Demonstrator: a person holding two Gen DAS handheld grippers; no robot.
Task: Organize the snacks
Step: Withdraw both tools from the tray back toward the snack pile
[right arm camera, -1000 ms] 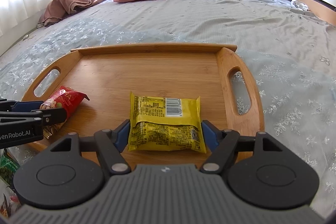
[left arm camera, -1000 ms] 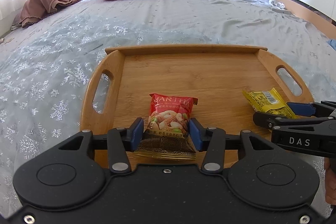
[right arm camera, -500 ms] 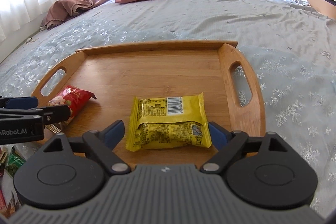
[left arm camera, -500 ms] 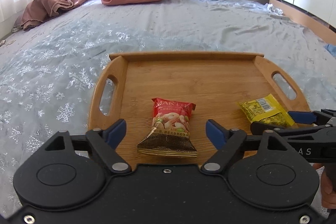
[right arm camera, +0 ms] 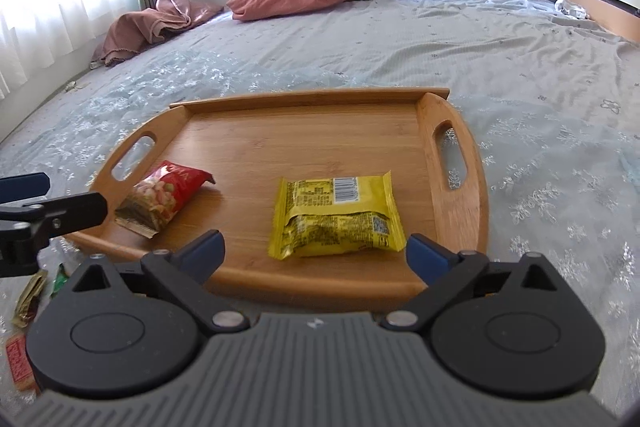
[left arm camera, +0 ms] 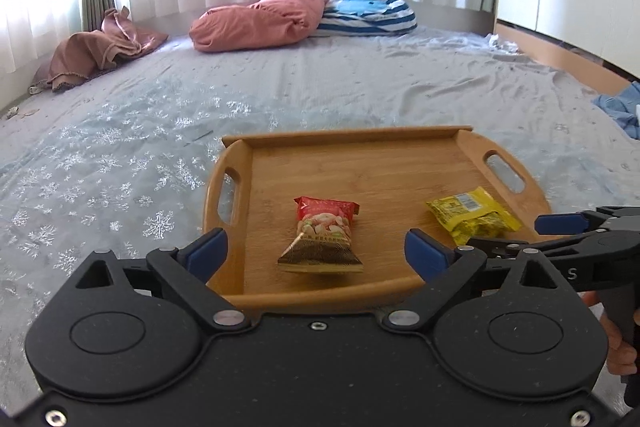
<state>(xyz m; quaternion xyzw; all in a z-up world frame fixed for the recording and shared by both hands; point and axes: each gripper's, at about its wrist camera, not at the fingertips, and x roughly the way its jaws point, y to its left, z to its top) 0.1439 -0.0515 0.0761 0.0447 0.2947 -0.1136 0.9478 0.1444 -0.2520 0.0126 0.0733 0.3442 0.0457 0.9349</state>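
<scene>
Left wrist view: left gripper fingers spread wide, clear of the red snack packet on the wooden tray. Right gripper equally wide, free of the yellow packet; loose wrappers, probably snacks, are cut off.

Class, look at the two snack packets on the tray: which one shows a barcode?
The yellow packet, lying toward the tray's right handle; the red nut packet shows none.

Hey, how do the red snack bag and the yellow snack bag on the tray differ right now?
The red snack bag shows its picture side, with nuts printed on it; the yellow snack bag shows its barcode side. The red one lies toward the wooden tray's left handle, the yellow one toward its right handle. The red one narrows toward one end; the yellow one is squarer. Both lie flat, ungripped.
</scene>
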